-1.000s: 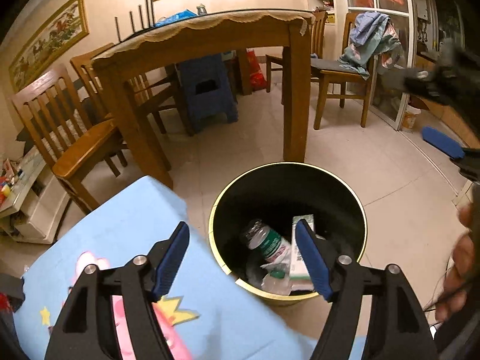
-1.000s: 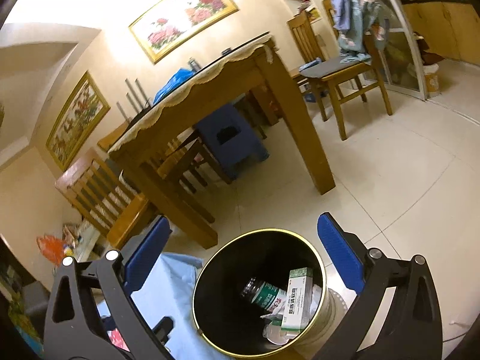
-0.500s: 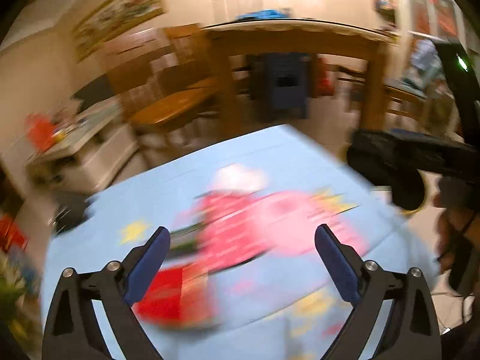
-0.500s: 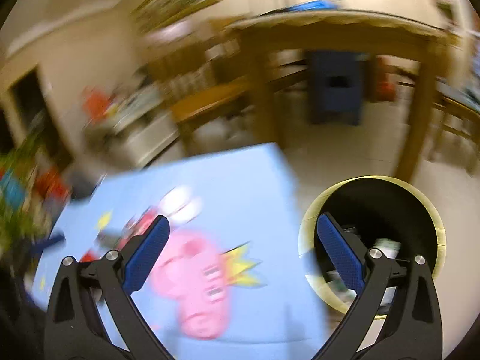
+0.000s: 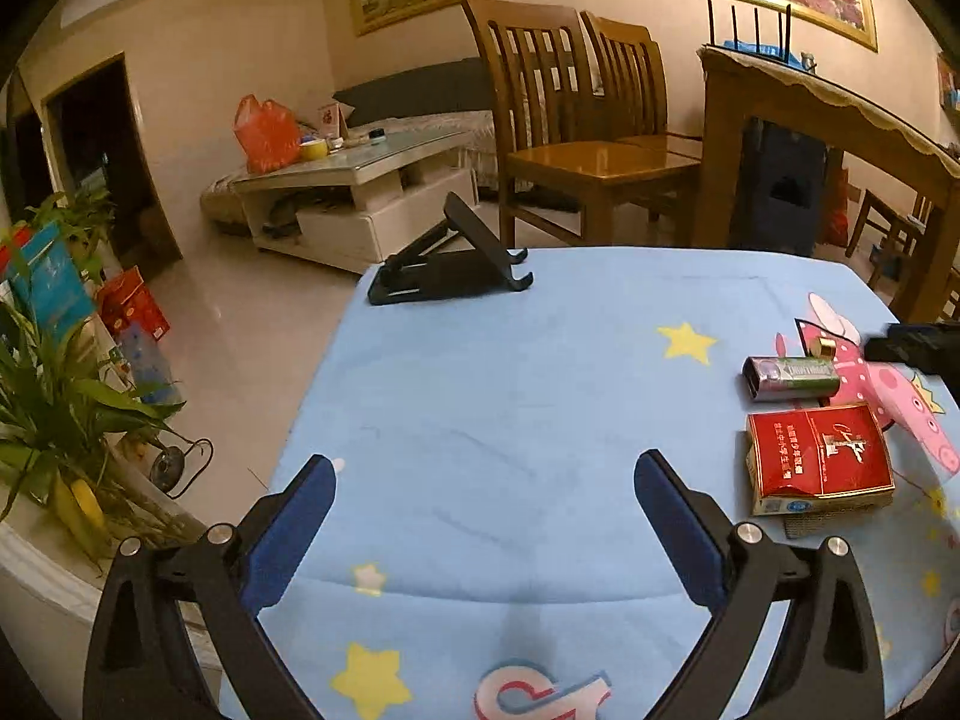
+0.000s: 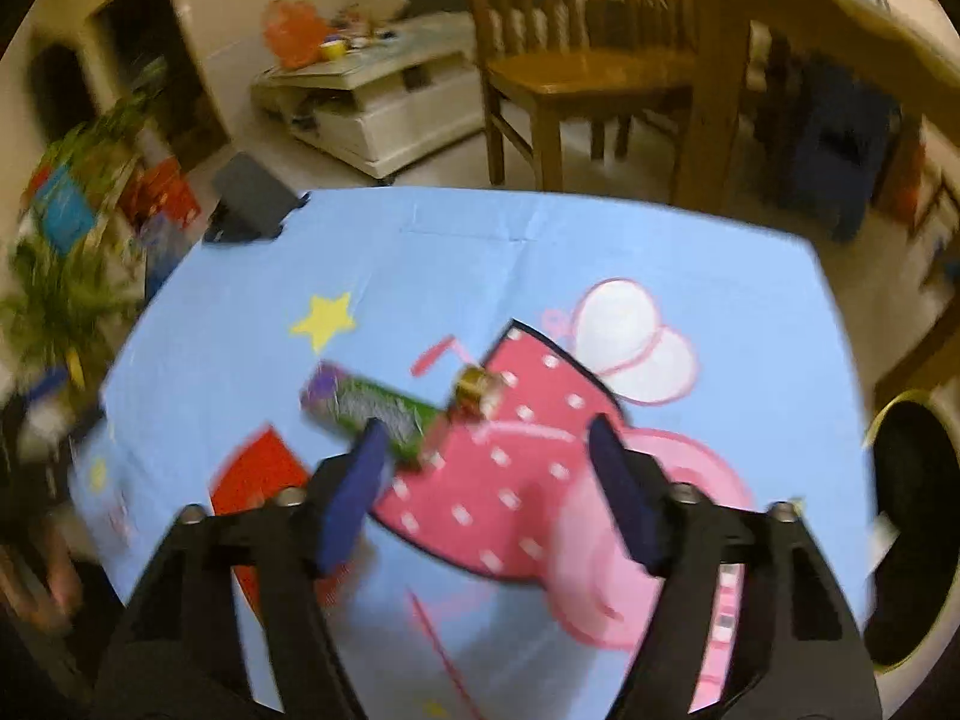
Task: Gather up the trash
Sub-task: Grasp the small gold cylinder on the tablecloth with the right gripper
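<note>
A red cigarette pack [image 5: 817, 459] lies on the blue cartoon tablecloth [image 5: 510, 408], right of my open, empty left gripper [image 5: 485, 498]. Behind it lie a green and purple wrapper tube [image 5: 791, 377] and a small gold cap [image 5: 821, 348]. In the blurred right wrist view the tube [image 6: 375, 409] and gold cap [image 6: 477, 391] sit just ahead of my open, empty right gripper [image 6: 489, 468], with the red pack [image 6: 255, 471] at its left. The black trash bin [image 6: 915, 528] with a gold rim stands off the table's right edge.
A black folding stand [image 5: 447, 267] sits at the table's far left corner. Wooden chairs [image 5: 576, 138], a tall wooden table [image 5: 828, 138] and a white coffee table [image 5: 354, 192] stand beyond. A potted plant [image 5: 54, 396] is at the left.
Both grippers have swung left from over the bin to over the blue tablecloth. The left jaws have opened wider; the right jaws have narrowed somewhat. The trash on the cloth came into view.
</note>
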A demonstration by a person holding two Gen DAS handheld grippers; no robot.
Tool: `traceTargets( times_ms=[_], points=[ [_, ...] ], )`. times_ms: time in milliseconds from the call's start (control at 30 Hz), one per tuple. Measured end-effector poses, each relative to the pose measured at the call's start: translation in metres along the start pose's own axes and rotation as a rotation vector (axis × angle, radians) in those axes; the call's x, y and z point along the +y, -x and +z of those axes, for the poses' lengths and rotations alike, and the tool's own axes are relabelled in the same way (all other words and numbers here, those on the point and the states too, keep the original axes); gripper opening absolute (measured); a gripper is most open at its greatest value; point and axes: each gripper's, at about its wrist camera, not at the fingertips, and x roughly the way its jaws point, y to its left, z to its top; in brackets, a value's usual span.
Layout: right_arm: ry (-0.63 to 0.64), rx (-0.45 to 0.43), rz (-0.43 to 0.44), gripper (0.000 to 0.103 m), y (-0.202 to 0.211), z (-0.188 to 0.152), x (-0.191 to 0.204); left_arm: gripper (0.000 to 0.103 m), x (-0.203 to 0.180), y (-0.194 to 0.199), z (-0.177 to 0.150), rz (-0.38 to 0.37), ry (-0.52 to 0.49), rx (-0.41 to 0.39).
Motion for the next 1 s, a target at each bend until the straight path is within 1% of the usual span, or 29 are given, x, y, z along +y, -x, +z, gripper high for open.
traceTargets(
  times_ms=[33,67,100,200,267,300,333,400,433,533,600,633,700,767,800,867,933,1000],
  points=[
    [-0.022,0.007,-0.015,0.051,-0.007,0.006,0.001,0.096,0.0,0.001,0.0,-0.007,0.001,-0.003],
    [-0.033,0.018,-0.062,0.049,-0.018,0.012,0.005,0.096,-0.001,0.002,0.002,-0.02,0.001,-0.009],
    [-0.042,0.029,-0.087,0.049,-0.024,0.014,0.007,0.096,-0.001,0.003,0.003,-0.026,-0.002,-0.015],
    [-0.068,0.056,-0.124,0.045,-0.04,0.019,0.009,0.096,-0.004,0.003,0.002,-0.031,-0.018,-0.021],
    [-0.056,0.085,-0.139,0.028,-0.048,0.017,0.013,0.096,-0.005,0.001,0.001,-0.044,-0.019,-0.015],
    [-0.055,0.097,-0.14,0.017,-0.049,0.014,0.013,0.096,-0.004,0.0,0.002,-0.048,-0.018,-0.012],
    [-0.053,0.1,-0.145,0.017,-0.05,0.012,0.013,0.096,-0.004,-0.001,0.002,-0.051,-0.016,-0.008],
    [-0.047,0.076,-0.141,0.017,-0.044,0.007,0.012,0.096,-0.005,-0.001,0.002,-0.058,-0.013,-0.006],
    [-0.058,0.059,-0.122,0.017,-0.037,0.004,0.009,0.096,-0.006,-0.002,0.002,-0.065,-0.014,-0.005],
    [-0.086,0.01,-0.07,0.017,-0.008,-0.01,-0.007,0.096,-0.015,-0.004,0.008,-0.119,-0.022,0.004],
    [-0.086,-0.008,-0.05,0.017,0.013,-0.026,-0.02,0.096,-0.034,-0.01,0.02,-0.196,-0.051,0.028],
    [-0.094,-0.015,-0.045,0.017,0.023,-0.036,-0.03,0.096,-0.051,-0.017,0.029,-0.259,-0.086,0.055],
    [-0.125,-0.032,-0.027,0.017,0.04,-0.052,-0.046,0.096,-0.075,-0.029,0.042,-0.309,-0.113,0.083],
    [-0.164,-0.058,-0.006,0.017,0.054,-0.065,-0.06,0.096,-0.105,-0.044,0.059,-0.42,-0.14,0.133],
    [-0.183,-0.073,0.001,0.017,0.062,-0.071,-0.068,0.096,-0.117,-0.052,0.065,-0.438,-0.142,0.161],
    [-0.225,-0.112,0.025,0.017,0.071,-0.08,-0.082,0.096,-0.143,-0.068,0.075,-0.442,-0.149,0.216],
    [-0.256,-0.134,0.045,0.017,0.076,-0.089,-0.094,0.096,-0.164,-0.078,0.082,-0.441,-0.158,0.245],
    [-0.279,-0.137,0.068,0.017,0.075,-0.093,-0.105,0.096,-0.18,-0.083,0.082,-0.394,-0.189,0.261]
  ],
)
